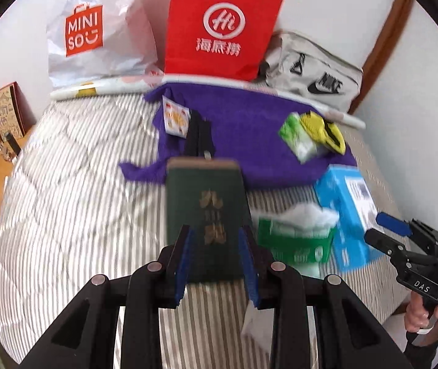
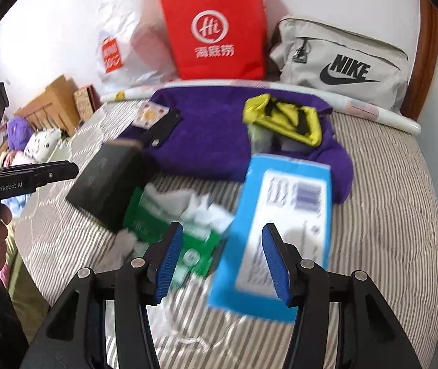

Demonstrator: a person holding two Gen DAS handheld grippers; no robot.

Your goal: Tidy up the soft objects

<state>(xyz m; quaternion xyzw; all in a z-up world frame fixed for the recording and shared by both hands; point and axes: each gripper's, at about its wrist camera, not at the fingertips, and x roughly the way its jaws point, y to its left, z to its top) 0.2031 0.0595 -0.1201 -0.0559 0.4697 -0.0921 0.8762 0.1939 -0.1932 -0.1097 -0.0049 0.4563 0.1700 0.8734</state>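
The left gripper (image 1: 215, 258) clamps a dark green book (image 1: 208, 212) above the striped bed (image 1: 74, 184); the right gripper (image 2: 223, 261) gapes wide, empty, over a blue box (image 2: 280, 224) beside the green tissue pack (image 2: 163, 215).

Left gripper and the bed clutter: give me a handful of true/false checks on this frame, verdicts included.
1. The left gripper is shut on the dark green book. True.
2. The right gripper grips the blue box. False: its jaws are open, hovering over the box.
3. The red paper bag stands between the white Miniso bag and the grey Nike bag. True.
4. The yellow pouch lies on the bare striped bedcover. False: it lies on the purple cloth.
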